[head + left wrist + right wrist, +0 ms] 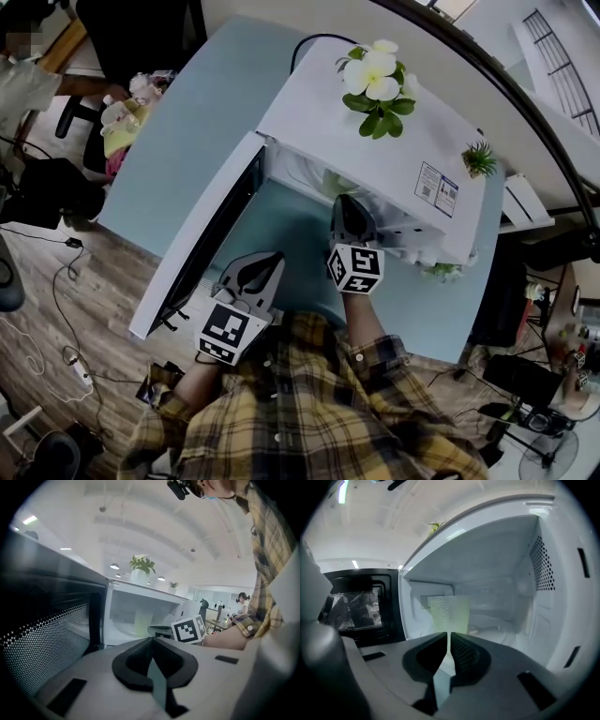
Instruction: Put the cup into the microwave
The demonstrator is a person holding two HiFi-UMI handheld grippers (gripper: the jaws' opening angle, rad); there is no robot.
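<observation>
The pale green cup (pixel 449 613) stands upright inside the white microwave (pixel 319 112), toward the left of its cavity. It is just beyond the right gripper (pixel 449 634), whose jaws are clenched together on nothing at the oven's mouth. The left gripper (pixel 151 639), jaws likewise closed and empty, hovers beside the open door (pixel 202 239), above the blue bench (pixel 187 141).

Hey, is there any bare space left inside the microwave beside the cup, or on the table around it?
Inside, the microwave floor looks bare between the cup and the perforated right wall. Outside, the blue table lies bare left of the open door, up to the toys. The opening is crowded: the right gripper sits there, fingers shut.
</observation>
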